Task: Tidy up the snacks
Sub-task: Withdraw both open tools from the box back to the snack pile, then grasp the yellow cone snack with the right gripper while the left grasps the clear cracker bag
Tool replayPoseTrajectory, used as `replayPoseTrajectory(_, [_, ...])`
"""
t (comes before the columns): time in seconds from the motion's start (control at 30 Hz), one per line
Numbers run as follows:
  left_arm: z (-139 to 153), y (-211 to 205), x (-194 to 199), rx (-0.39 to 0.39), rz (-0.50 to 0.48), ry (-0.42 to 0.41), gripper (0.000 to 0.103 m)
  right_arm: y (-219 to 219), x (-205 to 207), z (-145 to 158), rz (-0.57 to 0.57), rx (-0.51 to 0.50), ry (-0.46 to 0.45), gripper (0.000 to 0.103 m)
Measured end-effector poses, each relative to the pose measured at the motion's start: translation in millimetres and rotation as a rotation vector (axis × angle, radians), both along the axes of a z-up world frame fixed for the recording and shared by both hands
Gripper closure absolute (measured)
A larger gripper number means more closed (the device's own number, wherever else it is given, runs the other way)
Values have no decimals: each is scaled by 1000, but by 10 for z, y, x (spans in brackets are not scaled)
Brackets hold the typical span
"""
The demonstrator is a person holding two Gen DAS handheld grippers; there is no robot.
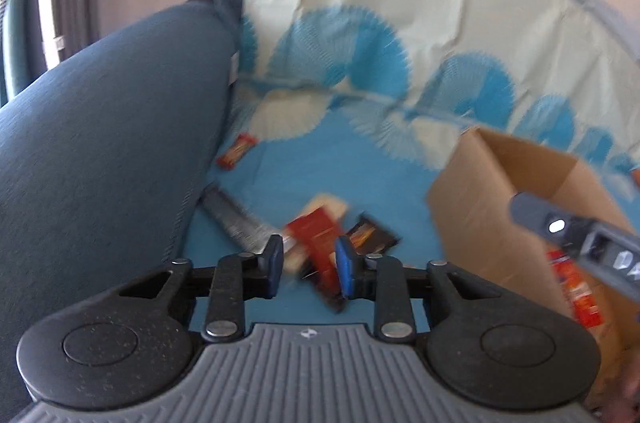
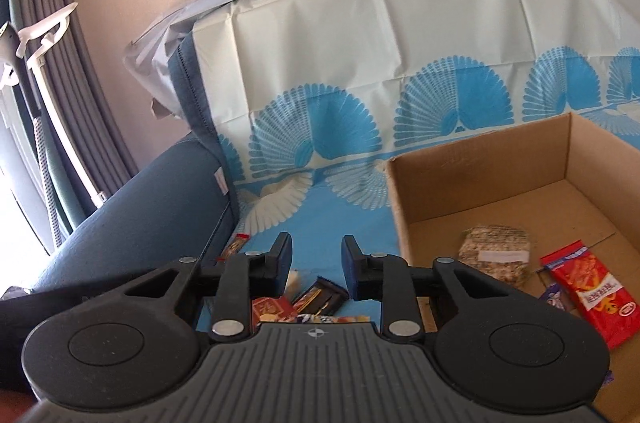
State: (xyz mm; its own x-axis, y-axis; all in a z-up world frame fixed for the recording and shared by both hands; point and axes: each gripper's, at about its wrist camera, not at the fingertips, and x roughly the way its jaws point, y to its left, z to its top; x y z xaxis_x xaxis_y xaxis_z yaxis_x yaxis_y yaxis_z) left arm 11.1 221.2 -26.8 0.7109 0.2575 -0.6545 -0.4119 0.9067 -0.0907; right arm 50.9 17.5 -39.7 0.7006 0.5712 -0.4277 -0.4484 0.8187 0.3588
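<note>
Several snack packets lie on the blue patterned cloth [image 1: 320, 175]: a red packet [image 1: 316, 239], a dark packet [image 1: 370, 235], a silvery packet [image 1: 236, 219] and a small orange-red bar [image 1: 236, 151]. My left gripper [image 1: 310, 263] hovers just over this blurred pile, open by a narrow gap; the red packet shows through the gap and no pad visibly presses it. My right gripper [image 2: 316, 263] is open by a similar gap with only cloth behind it. Below it lie the dark packet [image 2: 320, 297] and the red packet [image 2: 272, 309]. The cardboard box [image 2: 480, 167] holds a grain bar [image 2: 496, 255] and a red packet [image 2: 588, 287].
A dark blue sofa armrest [image 1: 100, 143] rises close on the left of the pile. The cloth-covered backrest [image 2: 400, 43] stands behind. The box [image 1: 480, 191] sits right of the snacks, with the right gripper's grey body [image 1: 580, 239] over its near corner. Curtains [image 2: 48, 103] hang far left.
</note>
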Motion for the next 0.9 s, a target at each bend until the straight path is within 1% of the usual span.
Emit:
replayPoseTrajectory(0.03, [-39,108,13,-25,41,12,76,60,6,-21,15,0,9,74])
replayPoseTrajectory(0.1, [-83,310,8,-121,84,-17,76,158,33,-65,36,3,32,74])
replayPoseTrajectory(0.13, [-100,360,20,-133,96,-15,76,209,56,-94,45,4,47,74])
replayPoseTrajectory(0.2, [-129,402,65,-97,109,4,76,298,102,-161,53,-6,85,74])
replayPoseTrajectory(0.27, [-137,440,87,-94,129,5,76,386,163,-243,58,-41,125,70])
replayPoseTrajectory(0.33, [-160,494,103,-126,152,-1,76,463,220,-344,56,-62,164,63])
replayPoseTrajectory(0.47, [-219,578,153,-201,185,-3,76,557,376,-494,24,-56,237,55])
replayPoseTrajectory(0.53, [-245,605,171,-220,187,-5,76,597,469,-575,-2,-63,274,43])
replayPoseTrajectory(0.7, [-321,644,316,-246,155,-27,75,621,684,-798,-76,-20,416,41])
replayPoseTrajectory(0.77, [-358,652,401,-257,132,-34,74,622,742,-865,-104,-6,455,39])
replayPoseTrajectory(0.8, [-372,654,440,-260,124,-37,74,638,764,-890,-110,-12,466,36])
replayPoseTrajectory(0.83, [-389,655,486,-264,120,-38,73,669,790,-916,-108,-30,475,36])
replayPoseTrajectory(0.9, [-413,670,564,-282,111,-46,65,719,831,-963,-106,-50,489,36])
